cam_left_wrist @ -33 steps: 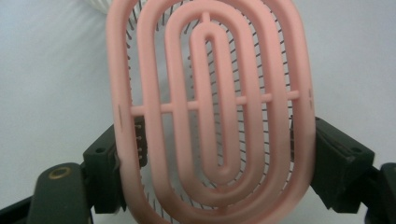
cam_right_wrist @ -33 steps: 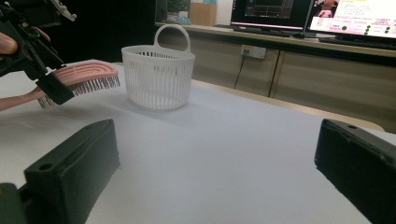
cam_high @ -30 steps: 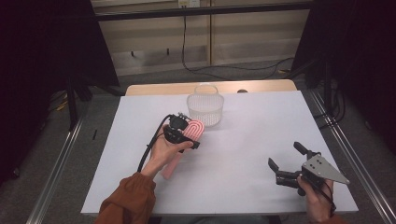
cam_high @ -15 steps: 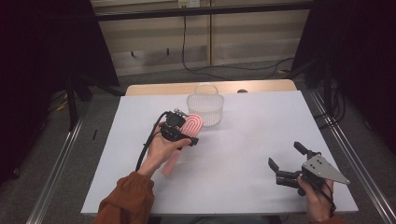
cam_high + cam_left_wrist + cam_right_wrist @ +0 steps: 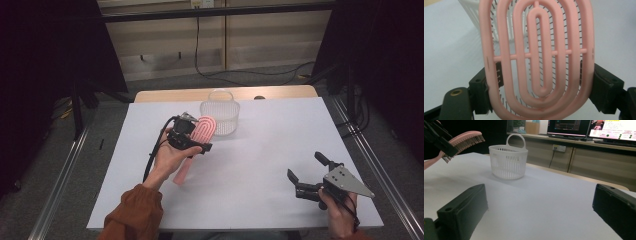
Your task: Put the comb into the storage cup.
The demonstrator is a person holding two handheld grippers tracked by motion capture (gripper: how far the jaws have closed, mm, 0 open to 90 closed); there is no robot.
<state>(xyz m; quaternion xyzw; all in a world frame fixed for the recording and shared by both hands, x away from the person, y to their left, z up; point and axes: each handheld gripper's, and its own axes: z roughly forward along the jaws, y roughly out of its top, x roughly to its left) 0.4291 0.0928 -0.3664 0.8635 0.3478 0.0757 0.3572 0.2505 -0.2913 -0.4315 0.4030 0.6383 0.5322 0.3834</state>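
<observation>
Pink brush (image 5: 200, 131) sits clamped across its head in your left tool (image 5: 189, 141), lifted beside the white basket (image 5: 220, 117) (likely its destination); carry it over the rim; your right tool (image 5: 306, 176) idles, spread, near the desk (image 5: 260, 165) front edge.

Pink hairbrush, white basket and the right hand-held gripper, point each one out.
Pink hairbrush (image 5: 537, 65), left gripper view, centre rib of head.
White basket (image 5: 508, 165), right gripper view, slatted wall.
Right hand-held gripper (image 5: 306, 170), high view, between fingertips.

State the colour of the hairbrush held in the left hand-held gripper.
Pink. The hairbrush shows best in the left gripper view, its head clamped between the black jaws.
</observation>
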